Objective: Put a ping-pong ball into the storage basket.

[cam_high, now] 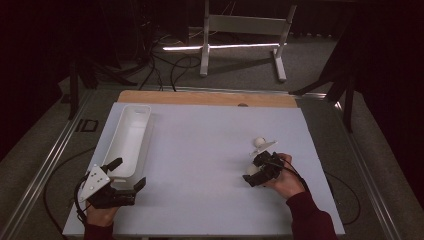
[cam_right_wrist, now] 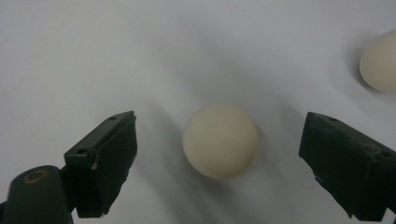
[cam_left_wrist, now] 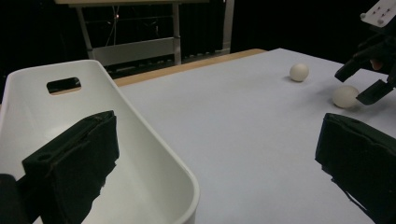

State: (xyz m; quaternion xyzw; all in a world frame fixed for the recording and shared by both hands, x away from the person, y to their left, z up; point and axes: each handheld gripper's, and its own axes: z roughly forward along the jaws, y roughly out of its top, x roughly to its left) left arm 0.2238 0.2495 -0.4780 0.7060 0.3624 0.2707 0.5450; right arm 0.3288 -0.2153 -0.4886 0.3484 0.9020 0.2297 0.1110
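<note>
**Right gripper lined up on the nearer ball**

A small, smooth cream-white ball (cam_right_wrist: pixel 220 140) lies on the white tabletop (cam_high: pixel 200 150), between the jaws of the right gripper (cam_right_wrist: pixel 217 158), which stand wide and clear of it on both sides. This looks like the approach before a grasp; next the jaws must close squarely without nudging the ball away. A second cream ball (cam_high: pixel 259 142) rests nearby. The left gripper (cam_left_wrist: pixel 215 163) hangs released over the near end of the long white plastic bin (cam_high: pixel 131 131).

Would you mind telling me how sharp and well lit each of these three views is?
High view: the white table is evenly lit, the room behind dark. Left gripper view: the white bin is crisp, the two balls farther off slightly soft. Right gripper view: the near ball is soft-edged with a faint smeared shadow, between the open jaws of the right hand-held gripper.
</note>
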